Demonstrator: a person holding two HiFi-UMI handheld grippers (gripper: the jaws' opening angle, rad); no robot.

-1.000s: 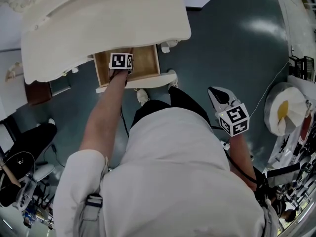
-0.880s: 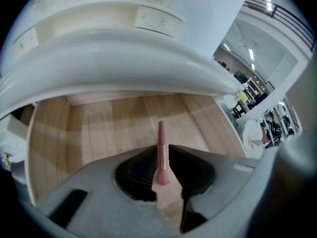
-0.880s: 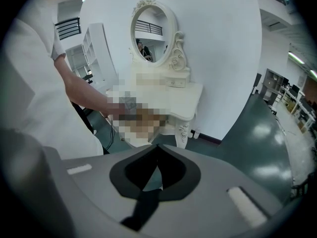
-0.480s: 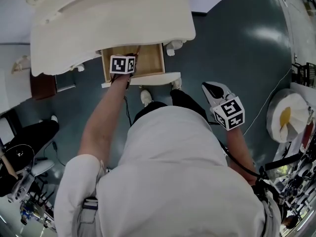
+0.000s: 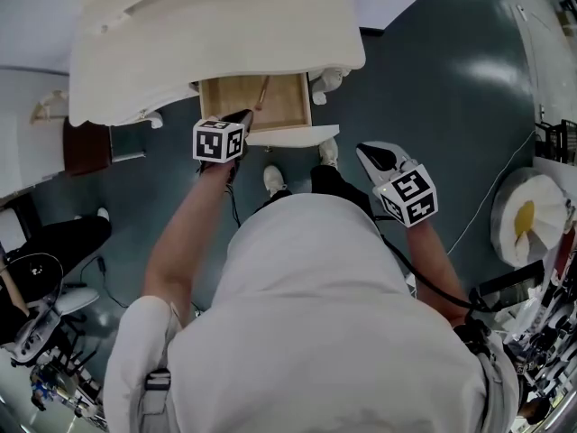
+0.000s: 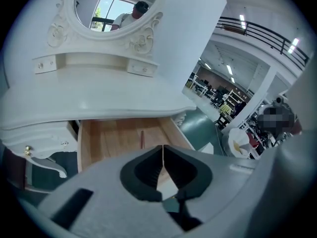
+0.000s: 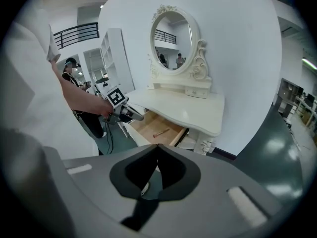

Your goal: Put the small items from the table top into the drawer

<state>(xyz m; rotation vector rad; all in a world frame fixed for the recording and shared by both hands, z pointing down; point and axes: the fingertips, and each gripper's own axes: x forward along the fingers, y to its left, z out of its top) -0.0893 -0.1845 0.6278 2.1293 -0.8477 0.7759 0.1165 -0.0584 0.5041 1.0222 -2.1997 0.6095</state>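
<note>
The white dressing table (image 5: 216, 25) has its wooden drawer (image 5: 230, 97) pulled open. One thin brown stick (image 5: 262, 91) lies inside the drawer, also visible as the stick (image 6: 141, 138) in the left gripper view and the stick (image 7: 161, 131) in the right gripper view. My left gripper (image 5: 242, 115) hovers just in front of the drawer's front panel, jaws shut with nothing between them (image 6: 162, 147). My right gripper (image 5: 365, 152) hangs lower right, away from the table, also shut and empty (image 7: 157, 147). From that side the left gripper (image 7: 124, 114) shows beside the drawer (image 7: 153, 125).
An oval mirror (image 6: 114, 9) stands at the back of the table top (image 6: 89, 93). A dark brown cabinet (image 5: 86, 147) sits left of the table. The person's shoes (image 5: 270, 180) stand on the dark floor below the drawer. A round white stand (image 5: 527, 224) is at far right.
The left gripper has drawn back out of the drawer toward the person. The brown stick now lies alone in the drawer. The right gripper has drifted slightly up and left.
</note>
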